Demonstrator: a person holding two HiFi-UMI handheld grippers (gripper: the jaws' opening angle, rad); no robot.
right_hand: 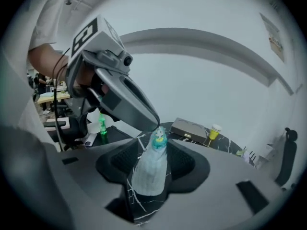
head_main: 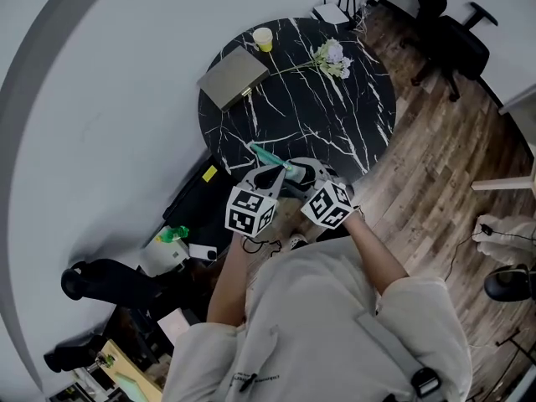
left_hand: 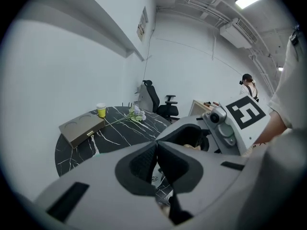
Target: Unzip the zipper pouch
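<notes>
A pale zipper pouch [right_hand: 151, 169] with a teal end stands upright between my right gripper's [right_hand: 153, 152] pads, which stand wide apart and do not clamp it. My left gripper [right_hand: 157, 127] comes in from above, shut on the pouch's teal top end. In the left gripper view its jaws [left_hand: 156, 147] are pressed together and the pouch is hidden. In the head view both grippers meet at the near edge of the black marble table [head_main: 335, 124]. There the left gripper [head_main: 280, 171] and the right gripper [head_main: 303, 174] nearly cover the pouch [head_main: 270, 155].
A tan flat box [head_main: 233, 75], a yellow cup [head_main: 263, 38] and a sprig of flowers [head_main: 331, 57] lie on the table's far half. A black office chair [head_main: 452, 40] stands beyond. A green bottle [head_main: 173, 234] and dark gear sit on the floor at the left.
</notes>
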